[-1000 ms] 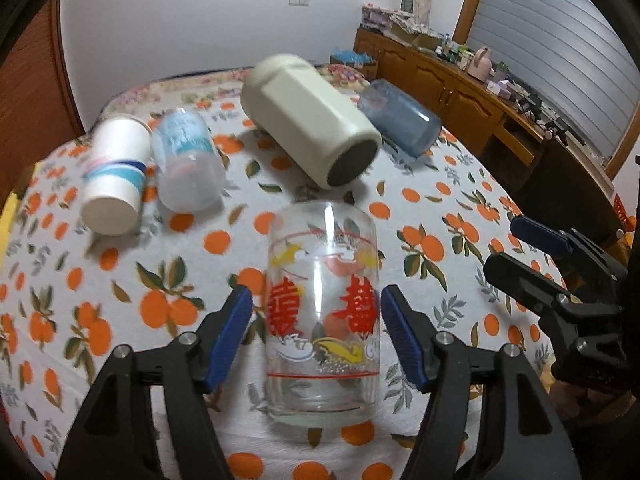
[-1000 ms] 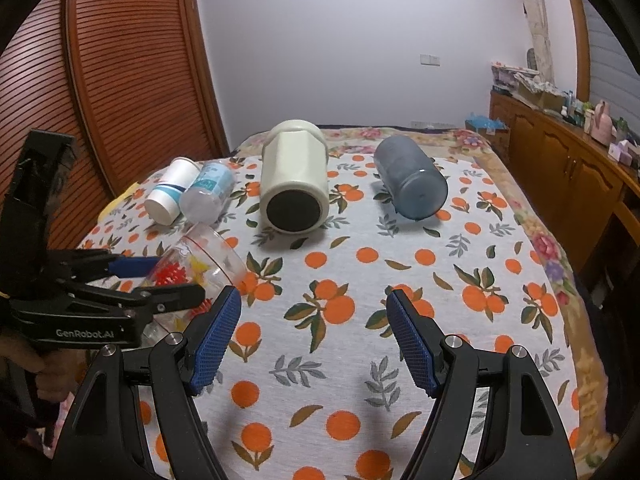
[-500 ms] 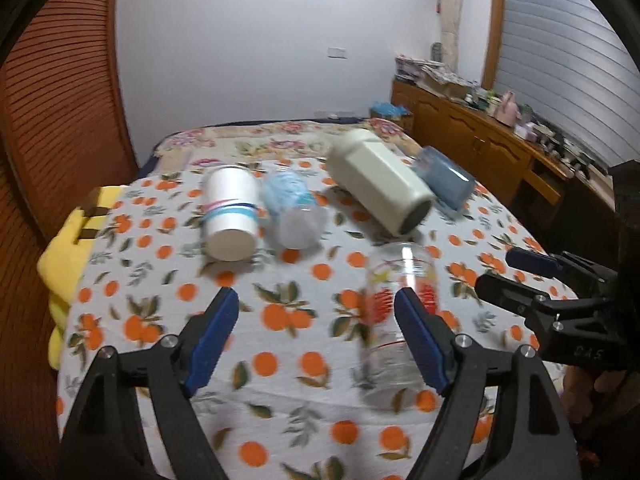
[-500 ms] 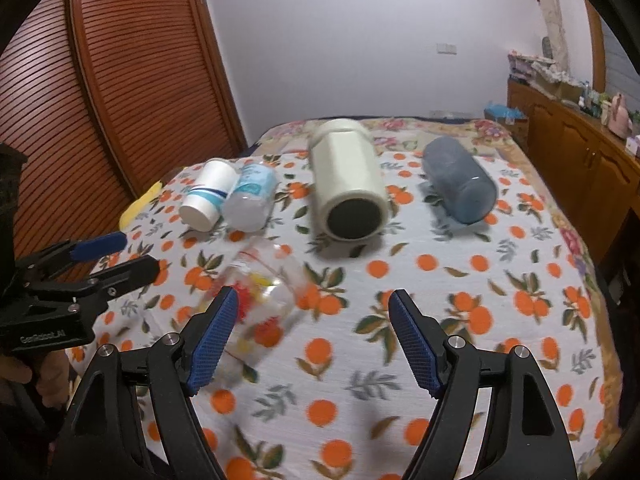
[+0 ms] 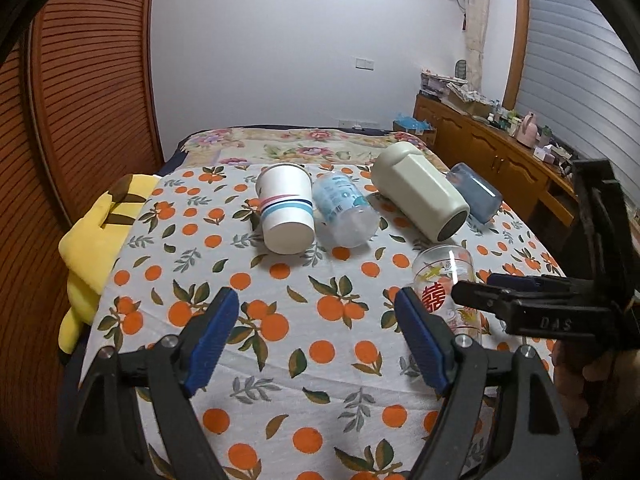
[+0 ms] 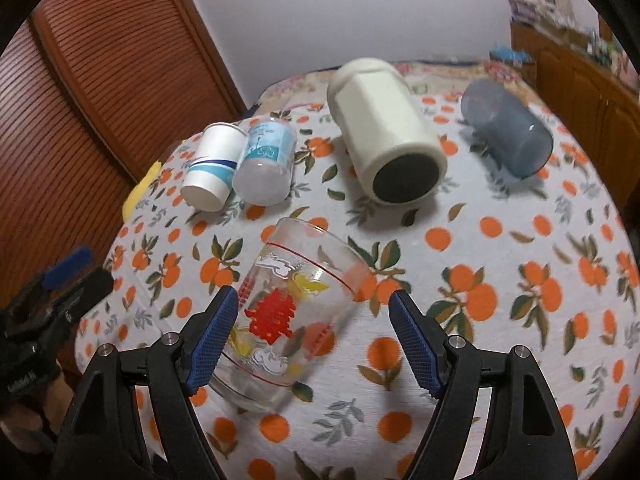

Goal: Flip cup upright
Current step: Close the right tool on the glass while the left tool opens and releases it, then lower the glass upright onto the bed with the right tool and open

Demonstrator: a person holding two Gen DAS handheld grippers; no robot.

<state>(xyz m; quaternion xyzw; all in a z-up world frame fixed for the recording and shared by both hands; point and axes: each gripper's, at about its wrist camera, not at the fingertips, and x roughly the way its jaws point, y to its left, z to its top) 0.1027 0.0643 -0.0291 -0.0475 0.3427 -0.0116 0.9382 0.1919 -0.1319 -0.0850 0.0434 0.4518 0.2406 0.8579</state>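
Standing on the orange-print tablecloth (image 6: 520, 288), the clear glass cup (image 6: 288, 312) with the red character and yellow print sits near the table's front edge. In the right wrist view its rim is up and away and its thick base down toward the camera; it appears tilted, though the fisheye makes that hard to judge. In the left wrist view the same cup (image 5: 444, 280) looks upright on the cloth.

Right gripper (image 6: 314, 334): jaws spread wide, the cup between them. The left blue pad (image 6: 214, 336) is just beside or touching the glass wall; cannot tell which. The right pad (image 6: 416, 344) is well apart from it. Nothing is gripped.

Left gripper (image 5: 318, 338): jaws wide apart, only bare cloth between them. The cup lies just beyond its right pad (image 5: 420, 340), outside the jaws. The right gripper's black frame crosses in front of the cup in this view.

Behind, all on their sides:
- white paper cup (image 6: 212, 168) with blue stripes
- clear plastic cup (image 6: 264, 164) with blue print, touching the paper cup
- cream faceted container (image 6: 384, 136), dark end toward the camera
- grey-blue tumbler (image 6: 508, 126), far right

Yellow cloth (image 5: 96, 236) lies at the table's left edge, beside the slatted wooden door (image 5: 80, 92).
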